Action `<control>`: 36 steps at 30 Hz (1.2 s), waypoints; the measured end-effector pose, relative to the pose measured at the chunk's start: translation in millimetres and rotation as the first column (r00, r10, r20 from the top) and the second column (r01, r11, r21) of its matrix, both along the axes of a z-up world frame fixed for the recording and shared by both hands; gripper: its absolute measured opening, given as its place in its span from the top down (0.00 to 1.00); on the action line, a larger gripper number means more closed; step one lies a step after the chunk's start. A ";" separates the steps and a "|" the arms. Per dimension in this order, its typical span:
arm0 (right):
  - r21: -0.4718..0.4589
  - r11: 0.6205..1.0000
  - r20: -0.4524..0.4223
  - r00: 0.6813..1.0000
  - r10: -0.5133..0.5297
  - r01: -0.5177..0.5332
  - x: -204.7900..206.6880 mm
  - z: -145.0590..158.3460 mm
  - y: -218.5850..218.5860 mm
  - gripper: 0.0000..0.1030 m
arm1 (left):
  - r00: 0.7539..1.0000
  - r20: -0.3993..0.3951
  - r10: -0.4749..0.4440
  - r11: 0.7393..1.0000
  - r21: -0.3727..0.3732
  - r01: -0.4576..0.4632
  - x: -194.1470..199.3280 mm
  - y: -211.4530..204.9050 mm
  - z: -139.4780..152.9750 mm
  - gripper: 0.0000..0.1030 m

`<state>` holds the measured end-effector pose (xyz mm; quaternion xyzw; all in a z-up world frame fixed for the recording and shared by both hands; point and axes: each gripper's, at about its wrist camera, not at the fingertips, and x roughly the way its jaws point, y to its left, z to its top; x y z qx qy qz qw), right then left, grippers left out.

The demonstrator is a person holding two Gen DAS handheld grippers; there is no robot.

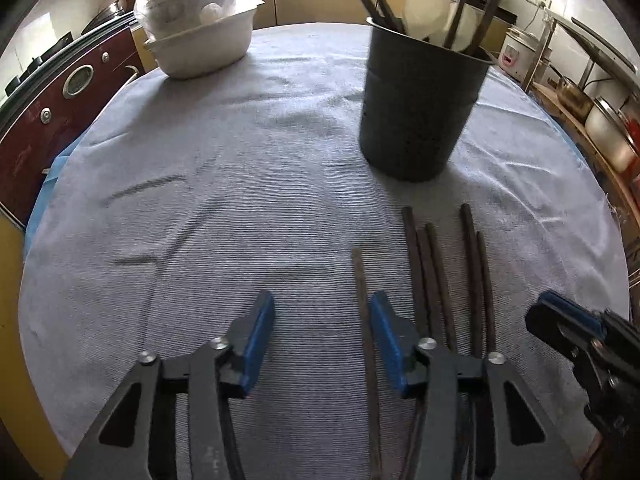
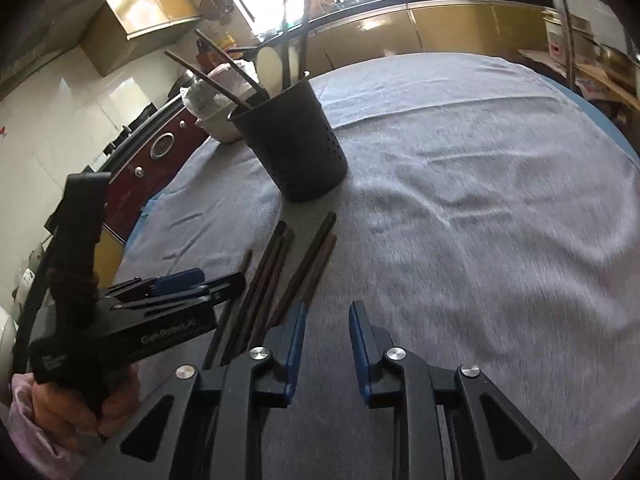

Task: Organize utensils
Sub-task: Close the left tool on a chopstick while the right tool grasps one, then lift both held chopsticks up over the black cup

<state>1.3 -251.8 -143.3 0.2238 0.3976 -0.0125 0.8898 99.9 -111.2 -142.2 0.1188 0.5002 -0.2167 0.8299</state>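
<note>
Left wrist view: left gripper [image 1: 322, 320] low over grey cloth [image 1: 240, 200], jaws apart, nothing between the blue pads. Loose chopsticks [image 1: 432, 272] flat on the cloth, side by side, just right of that gripper; one paler stick [image 1: 362, 292] touching or passing under its right finger, contact not clear. Black utensil holder [image 1: 416, 112] upright beyond the sticks, loaded with dark chopsticks and white spoons [image 1: 426, 8]. White basin [image 1: 204, 44] with bowls under plastic wrap at far left of the table, well apart from the holder. Tip of right gripper [image 1: 560, 320] entering at lower right edge.

Right wrist view: right gripper [image 2: 327, 336] above bare cloth just right of the chopsticks [image 2: 280, 276], jaws narrowly parted, gripping nothing. Seen only here: left gripper [image 2: 184, 284] from the side and the hand [image 2: 80, 404] around its handle, with a pale pink sleeve below. Perforations on the holder [image 2: 296, 148] visible here only.

Near ends of the sticks hidden beneath gripper bodies in both views; exact count uncertain. Basin mostly hidden behind the holder in the right view. Spoons overexposed by window glare.

Cloth wrinkled, blue layer showing at the table edge. Kitchen setting: yellow cabinets, dark red appliance [image 1: 52, 120] at left, rice cooker [image 1: 518, 56] and pots on a rack at right.
</note>
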 end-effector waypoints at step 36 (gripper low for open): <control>-0.127 0.991 -0.156 0.987 0.025 -0.045 55.7 12.8 -10.2 0.94 | 0.998 -0.055 0.040 0.986 -0.161 -0.048 36.3 19.5 15.5 0.95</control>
